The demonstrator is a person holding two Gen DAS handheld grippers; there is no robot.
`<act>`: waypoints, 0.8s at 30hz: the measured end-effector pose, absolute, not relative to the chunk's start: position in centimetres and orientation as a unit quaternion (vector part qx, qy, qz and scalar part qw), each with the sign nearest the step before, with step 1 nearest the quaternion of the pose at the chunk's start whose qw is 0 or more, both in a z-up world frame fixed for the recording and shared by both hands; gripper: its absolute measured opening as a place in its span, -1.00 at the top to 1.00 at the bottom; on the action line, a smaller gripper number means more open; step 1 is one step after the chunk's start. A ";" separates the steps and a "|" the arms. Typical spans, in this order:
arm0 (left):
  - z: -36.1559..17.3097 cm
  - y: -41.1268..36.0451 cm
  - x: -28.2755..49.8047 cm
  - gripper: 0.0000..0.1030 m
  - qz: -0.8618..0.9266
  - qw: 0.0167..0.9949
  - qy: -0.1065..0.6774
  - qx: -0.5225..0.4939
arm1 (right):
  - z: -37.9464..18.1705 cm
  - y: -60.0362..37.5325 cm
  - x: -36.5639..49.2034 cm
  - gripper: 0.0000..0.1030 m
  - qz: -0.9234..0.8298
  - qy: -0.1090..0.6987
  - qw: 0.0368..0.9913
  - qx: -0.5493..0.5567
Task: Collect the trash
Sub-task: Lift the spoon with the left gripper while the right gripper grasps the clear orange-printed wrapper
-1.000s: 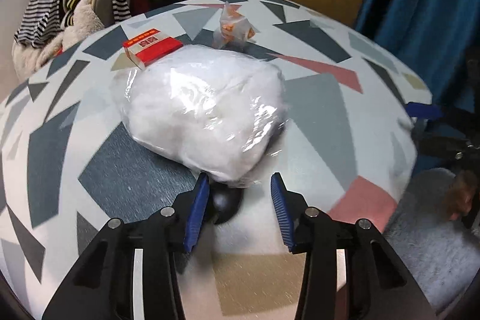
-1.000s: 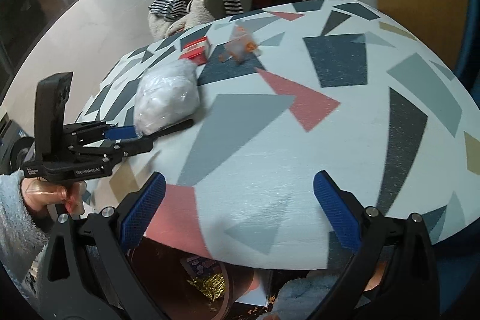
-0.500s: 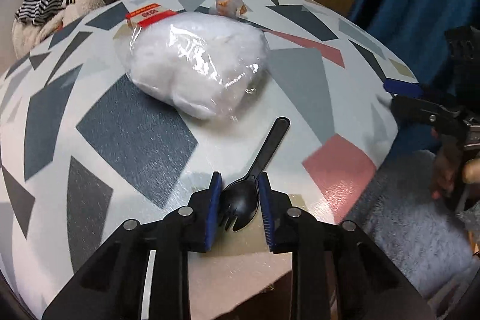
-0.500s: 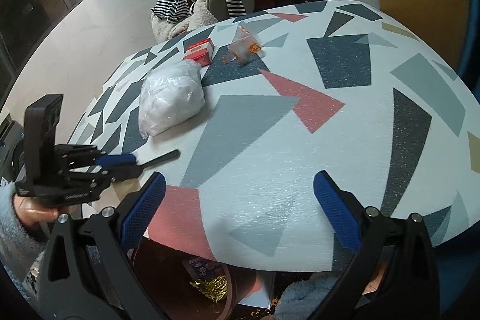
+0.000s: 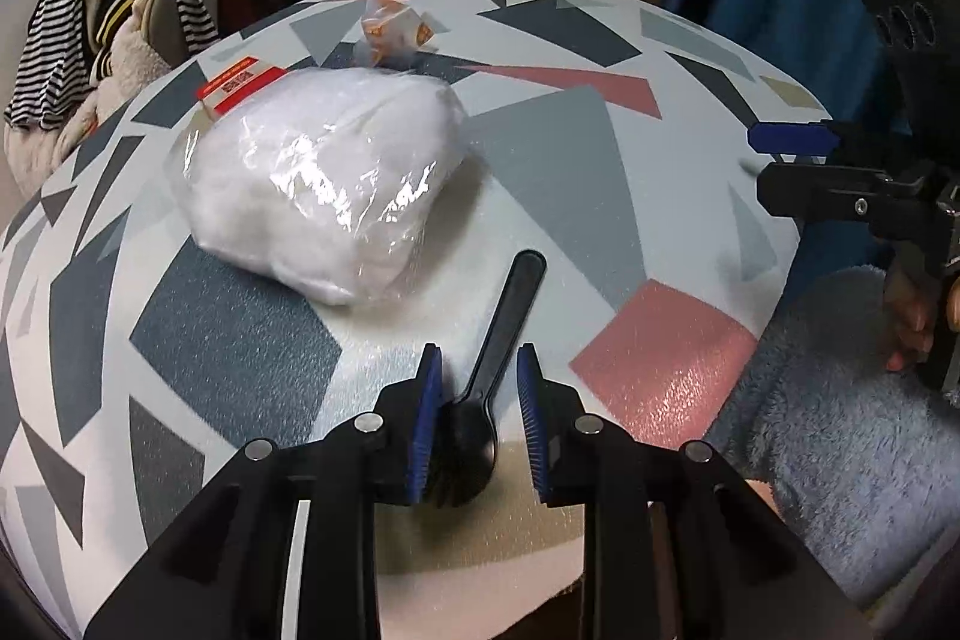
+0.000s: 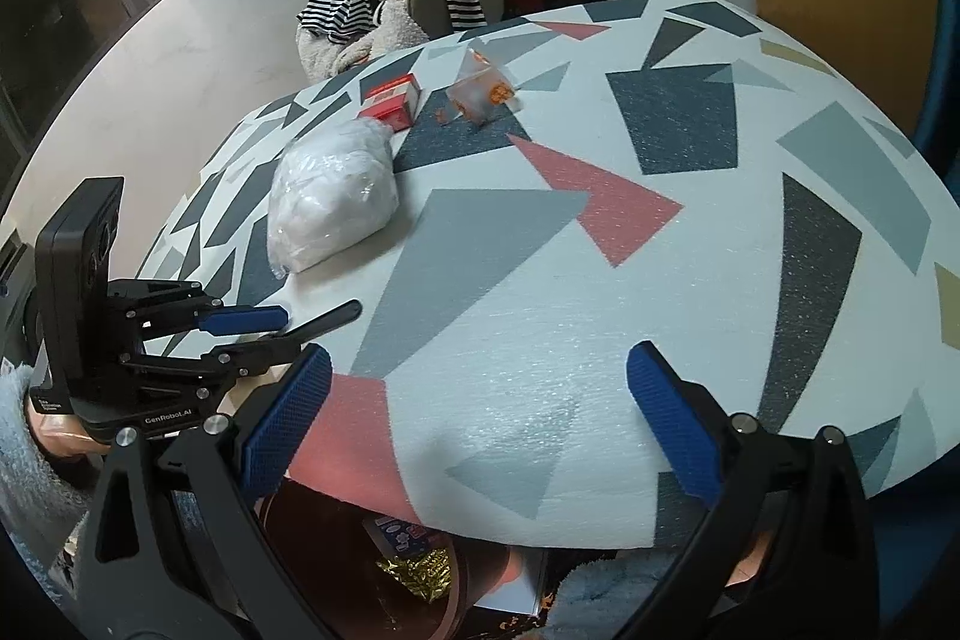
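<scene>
- My left claw is closed on the head of a black plastic spork, its handle pointing out over the patterned table, near the white plastic bag
- My right claw hangs wide open, empty, over the table's near edge

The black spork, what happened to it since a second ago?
The left gripper closed on the black spork beside the clear bag of white stuffing and pulled it back toward the table's near edge, handle pointing forward. The bag, red box and small orange-printed wrapper stayed put. The right gripper stayed open over the edge.
</scene>
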State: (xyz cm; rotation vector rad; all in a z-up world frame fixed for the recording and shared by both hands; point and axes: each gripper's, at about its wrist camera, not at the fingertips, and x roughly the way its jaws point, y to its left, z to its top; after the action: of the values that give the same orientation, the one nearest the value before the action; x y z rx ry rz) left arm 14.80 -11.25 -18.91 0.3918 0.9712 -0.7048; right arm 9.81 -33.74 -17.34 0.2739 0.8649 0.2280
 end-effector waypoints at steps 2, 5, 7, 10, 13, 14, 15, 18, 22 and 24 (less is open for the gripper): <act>-18.9 -11.3 14.8 0.82 -0.328 0.811 0.448 0.184 | -17.4 -33.8 10.1 -0.89 0.110 0.420 0.891 0.132; -18.6 -10.6 14.6 0.82 -0.343 0.815 0.439 0.157 | -17.2 -34.0 10.7 -0.89 0.113 0.421 0.891 0.126; -17.8 -9.6 14.4 0.82 -0.346 0.824 0.431 0.127 | -16.7 -34.0 11.6 -0.89 0.114 0.419 0.893 0.116; -15.8 -7.7 13.9 0.82 -0.346 0.841 0.409 0.072 | -15.5 -33.9 13.8 -0.89 0.120 0.405 0.901 0.102; -13.9 -5.7 13.2 0.82 -0.337 0.859 0.383 0.039 | -14.2 -33.4 17.3 -0.78 0.130 0.385 0.910 0.088; -13.4 -5.0 13.0 0.82 -0.331 0.865 0.376 0.031 | -14.0 -33.1 18.9 -0.72 0.132 0.383 0.910 0.084; -13.0 -4.4 12.9 0.82 -0.327 0.869 0.372 0.024 | -13.8 -32.8 20.0 -0.71 0.131 0.383 0.911 0.082; -12.2 -2.2 12.9 0.82 -0.305 0.881 0.362 0.004 | -14.1 -32.2 24.9 -0.67 0.138 0.392 0.904 0.103; -12.2 0.6 13.1 0.82 -0.277 0.890 0.363 -0.014 | -15.9 -31.5 31.2 -0.65 0.104 0.416 0.894 0.129; -12.4 2.1 13.2 0.82 -0.262 0.893 0.364 -0.024 | -16.3 -31.2 32.4 -0.64 0.092 0.424 0.891 0.130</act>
State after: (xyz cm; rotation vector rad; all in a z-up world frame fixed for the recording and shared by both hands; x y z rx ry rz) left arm 13.22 2.13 -12.37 -0.0506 0.7549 -0.5439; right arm 32.37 -31.18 -16.34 0.2706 0.8808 0.1915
